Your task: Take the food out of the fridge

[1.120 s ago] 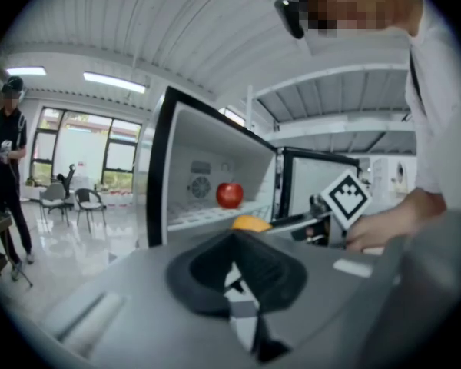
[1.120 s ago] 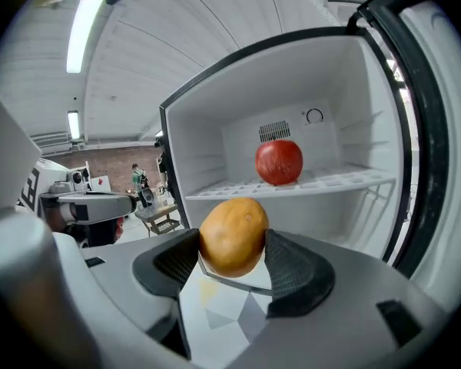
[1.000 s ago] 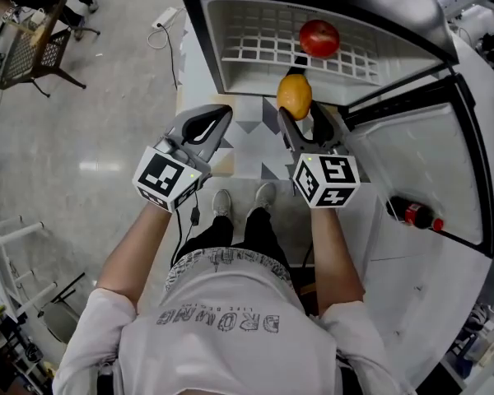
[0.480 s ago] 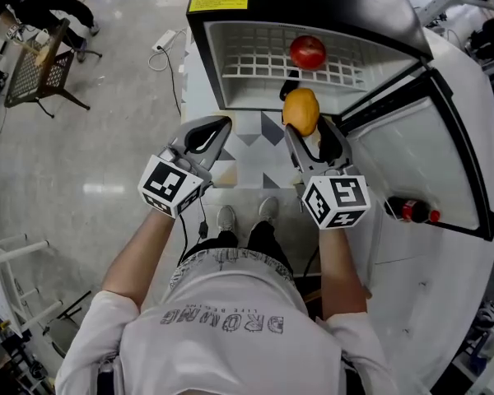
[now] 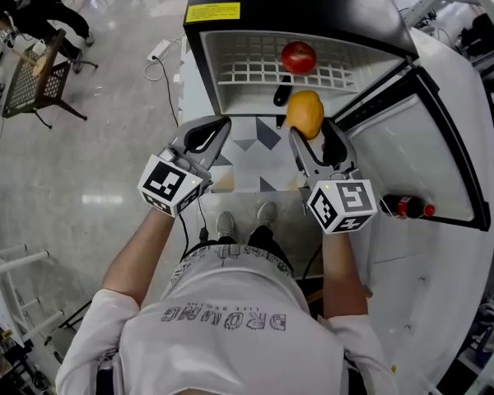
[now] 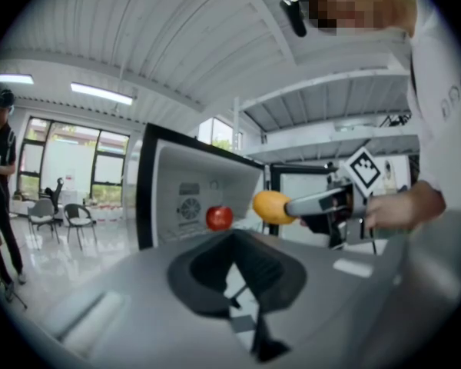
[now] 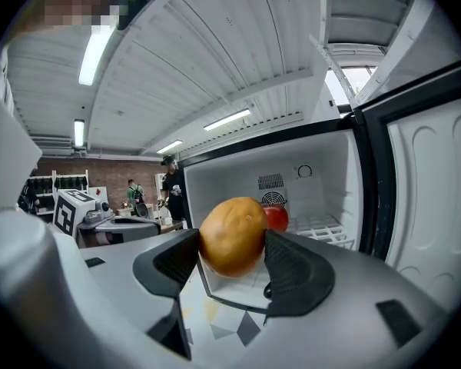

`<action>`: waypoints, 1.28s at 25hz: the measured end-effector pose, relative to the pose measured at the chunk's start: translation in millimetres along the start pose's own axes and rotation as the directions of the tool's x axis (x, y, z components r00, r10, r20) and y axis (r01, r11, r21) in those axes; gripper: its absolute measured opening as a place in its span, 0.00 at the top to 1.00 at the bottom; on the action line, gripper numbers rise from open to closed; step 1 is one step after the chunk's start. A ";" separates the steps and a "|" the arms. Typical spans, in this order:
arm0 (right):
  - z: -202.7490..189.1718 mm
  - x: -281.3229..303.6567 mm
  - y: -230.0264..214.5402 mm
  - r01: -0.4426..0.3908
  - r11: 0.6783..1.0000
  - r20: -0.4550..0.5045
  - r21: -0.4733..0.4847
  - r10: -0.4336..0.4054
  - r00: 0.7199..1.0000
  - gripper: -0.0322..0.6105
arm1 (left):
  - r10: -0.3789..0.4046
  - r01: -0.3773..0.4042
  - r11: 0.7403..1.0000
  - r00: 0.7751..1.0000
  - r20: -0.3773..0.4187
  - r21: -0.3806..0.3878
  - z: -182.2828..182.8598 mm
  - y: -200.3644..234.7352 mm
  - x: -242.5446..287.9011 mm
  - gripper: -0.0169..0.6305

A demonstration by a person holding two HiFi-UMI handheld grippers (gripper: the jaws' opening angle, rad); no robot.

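The fridge point(image 5: 206, 48) stands open in front of me, its door point(image 5: 428, 130) swung out to the right. A red round fruit point(image 5: 298, 57) point(image 7: 276, 218) point(image 6: 219, 217) lies on the white wire shelf point(image 5: 255, 68) inside. My right gripper point(image 5: 311, 132) point(image 7: 232, 248) is shut on an orange-yellow fruit point(image 5: 305, 113) point(image 7: 233, 235) point(image 6: 270, 206), held just outside the fridge's front edge. To the left, my left gripper point(image 5: 214, 130) point(image 6: 242, 264) hangs shut with nothing in it, apart from the fridge.
A dark bottle with a red cap point(image 5: 407, 208) lies in the door's shelf at the right. A small black object point(image 5: 281, 95) sits at the shelf's front. A chair point(image 5: 37, 81) and a power strip point(image 5: 158, 49) are on the floor to the left.
The right gripper with the orange-yellow fruit has shifted a little to the right relative to the red fruit. The left gripper has hardly moved.
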State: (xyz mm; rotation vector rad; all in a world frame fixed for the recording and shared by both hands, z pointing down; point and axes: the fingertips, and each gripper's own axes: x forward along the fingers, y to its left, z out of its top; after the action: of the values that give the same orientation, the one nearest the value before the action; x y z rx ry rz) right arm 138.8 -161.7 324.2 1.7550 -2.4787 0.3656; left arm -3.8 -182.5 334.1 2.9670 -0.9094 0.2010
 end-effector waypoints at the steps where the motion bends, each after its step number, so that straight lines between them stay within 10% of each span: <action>1: 1.0 -1.4 -1.2 0.002 1.000 0.000 -0.001 -0.002 1.000 0.54 | 0.001 -0.001 1.000 1.000 0.003 0.000 0.7 0.6 0.7 0.96; 32: -3.5 -11.1 -14.8 0.010 0.999 -0.019 0.044 -0.010 1.000 0.54 | -0.014 0.015 1.000 1.000 0.022 -0.017 9.0 -4.7 15.9 0.96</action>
State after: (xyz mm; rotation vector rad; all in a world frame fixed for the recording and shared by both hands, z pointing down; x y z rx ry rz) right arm 156.2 -155.3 327.5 1.7713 -2.4669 0.4371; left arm 12.8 -188.1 327.3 2.9645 -0.8871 0.1591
